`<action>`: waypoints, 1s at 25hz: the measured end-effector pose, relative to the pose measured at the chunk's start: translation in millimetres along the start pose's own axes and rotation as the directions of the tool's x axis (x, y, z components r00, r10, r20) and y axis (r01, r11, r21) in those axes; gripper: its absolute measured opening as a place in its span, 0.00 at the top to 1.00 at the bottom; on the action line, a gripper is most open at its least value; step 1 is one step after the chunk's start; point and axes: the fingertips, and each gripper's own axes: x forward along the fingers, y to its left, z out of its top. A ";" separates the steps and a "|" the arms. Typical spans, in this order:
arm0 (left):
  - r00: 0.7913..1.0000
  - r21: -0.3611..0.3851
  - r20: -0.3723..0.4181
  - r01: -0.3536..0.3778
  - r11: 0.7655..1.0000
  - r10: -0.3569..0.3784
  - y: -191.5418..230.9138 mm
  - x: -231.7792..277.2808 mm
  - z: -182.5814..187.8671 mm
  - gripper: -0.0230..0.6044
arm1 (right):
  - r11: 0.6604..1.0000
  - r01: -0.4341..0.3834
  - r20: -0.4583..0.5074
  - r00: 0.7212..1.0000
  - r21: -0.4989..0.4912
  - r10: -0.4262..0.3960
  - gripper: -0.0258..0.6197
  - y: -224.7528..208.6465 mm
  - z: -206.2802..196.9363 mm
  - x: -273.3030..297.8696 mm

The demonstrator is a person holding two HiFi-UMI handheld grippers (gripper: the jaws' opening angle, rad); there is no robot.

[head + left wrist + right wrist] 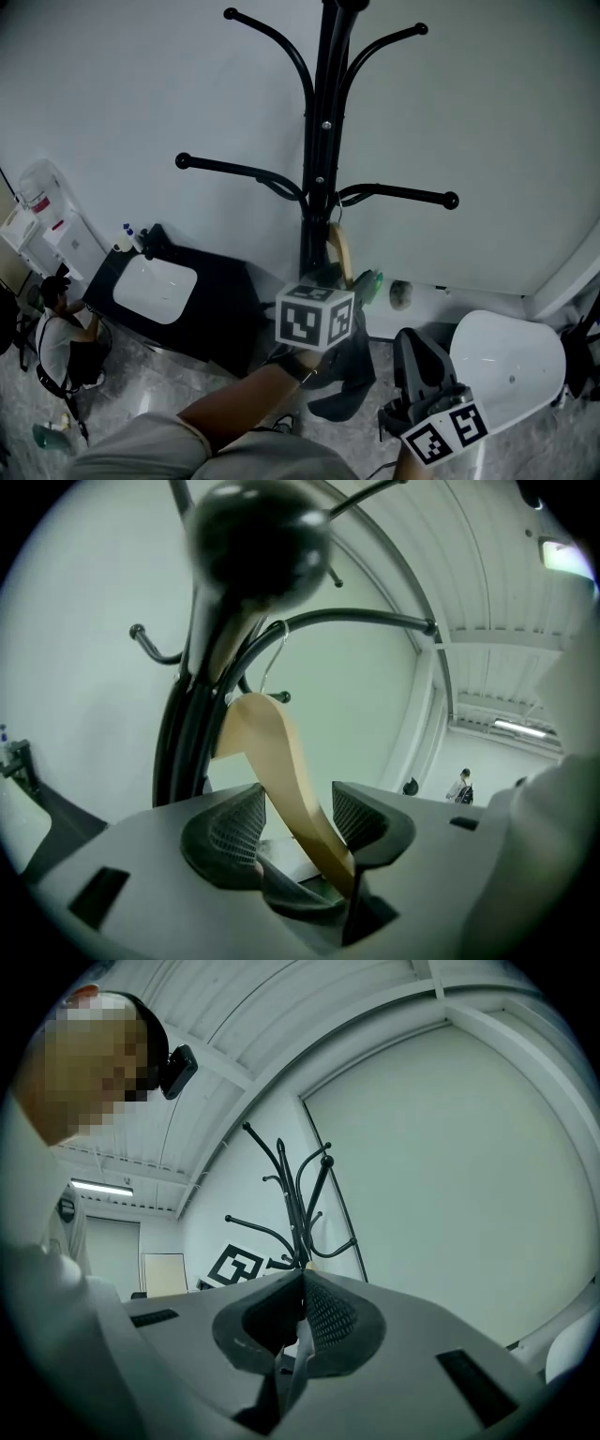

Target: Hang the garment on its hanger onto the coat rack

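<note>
The coat rack (323,112) stands straight ahead against the pale wall, its pole rising between two tiers of curved, ball-tipped arms. Low against that pole hangs the dark garment (349,370), draped beneath the wooden hanger (281,761), which sits just under the lower right arm (398,195).

The left gripper (298,799) carries the whole load. Its fingers pinch one wooden shoulder of the hanger deep in the throat, with a fold of dark cloth caught there too. The right gripper (302,1283) waits low and to the right, fingers pressed together with nothing between them.

The step in hand looks like seating the wire hook (273,655) over the arm. From the left gripper view the hook's curve lies right beside that arm, but I cannot tell whether it is over it.

- Lift until the hook's open side clears the top of the arm, then lower straight down — don't push it sideways.
- Aim near the pole, where the arm dips, so the hook can't slide toward the ball end.
- The grip is off-centre, so the hanger will likely tip. Hold it level and release only once the weight hangs from the arm.
</note>
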 end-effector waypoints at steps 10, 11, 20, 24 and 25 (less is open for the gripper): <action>0.992 0.171 0.058 -0.123 0.978 0.114 -0.7 -61.8 -16.5 0.62 | 0.998 -0.051 -0.034 0.998 0.023 0.052 0.94 13.5 -19.2 0.4; 0.993 0.195 0.068 -0.111 0.974 0.100 -9.5 -69.0 -17.3 0.62 | 0.998 -0.056 -0.039 0.998 0.023 0.057 0.94 15.0 -21.0 0.9; 0.995 0.234 0.033 0.079 0.969 -0.089 -73.9 -100.8 -56.0 0.95 | 1.000 -0.017 -0.080 0.997 0.020 0.018 0.94 15.9 -42.3 -18.8; 0.986 0.224 0.020 0.155 0.962 -0.164 -96.6 -103.4 -70.3 0.96 | 1.000 0.022 -0.096 0.995 0.004 -0.021 0.94 12.0 -53.0 -28.8; 0.984 0.225 0.022 0.169 0.960 -0.178 -100.4 -104.5 -72.7 0.96 | 0.999 0.032 -0.098 0.995 -0.002 -0.032 0.94 10.8 -54.8 -30.9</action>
